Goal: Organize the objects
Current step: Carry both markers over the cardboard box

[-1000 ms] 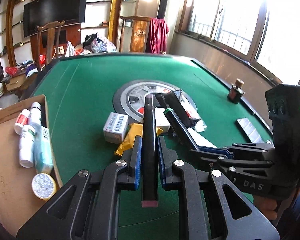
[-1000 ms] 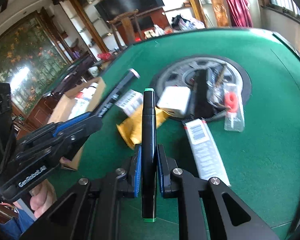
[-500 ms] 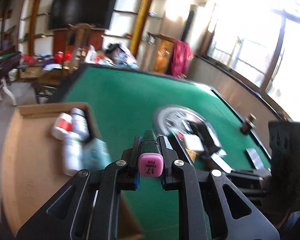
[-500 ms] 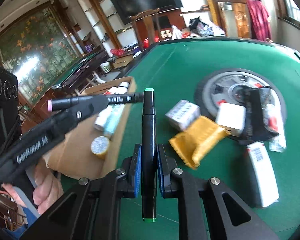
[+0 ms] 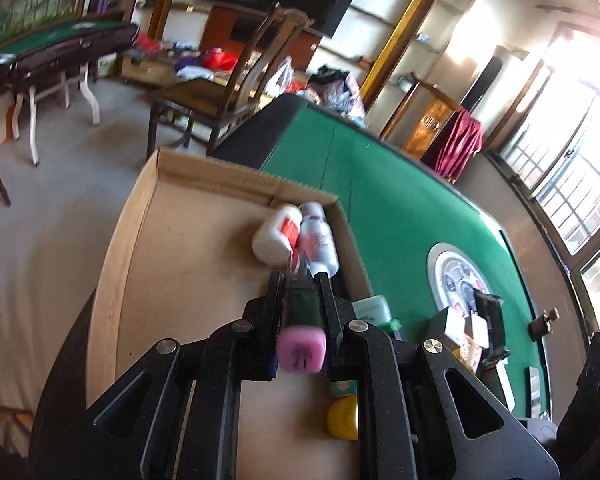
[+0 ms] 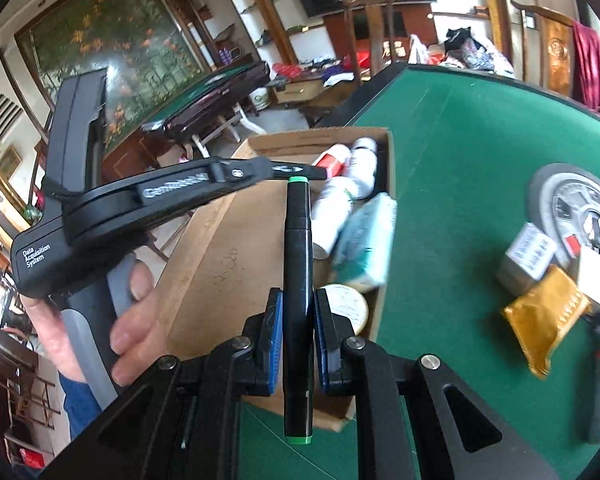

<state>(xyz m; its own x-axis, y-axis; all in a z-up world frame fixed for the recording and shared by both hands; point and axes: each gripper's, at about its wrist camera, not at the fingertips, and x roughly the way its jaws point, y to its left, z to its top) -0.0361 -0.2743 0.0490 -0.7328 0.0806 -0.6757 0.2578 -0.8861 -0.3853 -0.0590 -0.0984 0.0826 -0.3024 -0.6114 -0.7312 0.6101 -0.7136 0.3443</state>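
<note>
Both tongs hovering over the cardboard box (image 6: pixel 204 264)
Left tongs (image 5: pixel 300 280) clamping a pink-capped marker (image 5: pixel 302 350); right tongs (image 6: pixel 298 308) clamping a green-capped marker (image 6: pixel 298 280), white bottles (image 6: pixel 332 216) at twelve o'clock.

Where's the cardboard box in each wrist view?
Left wrist: cardboard box fills centre-left, under the left hand-held gripper, at the green table's edge.
Right wrist: cardboard box sits centre, behind the green-capped marker.
Shared landmark: white bottles in the box's far corner.

Green felt table (image 6: pixel 480 128) carrying cardboard box (image 6: pixel 220 256) at its 9 o'clock edge; grey round hub (image 6: pixel 556 200) sitting at centre; white barcode carton (image 6: pixel 528 256) and gold pouch (image 6: pixel 548 316) lying at hub's 7 o'clock.
</note>
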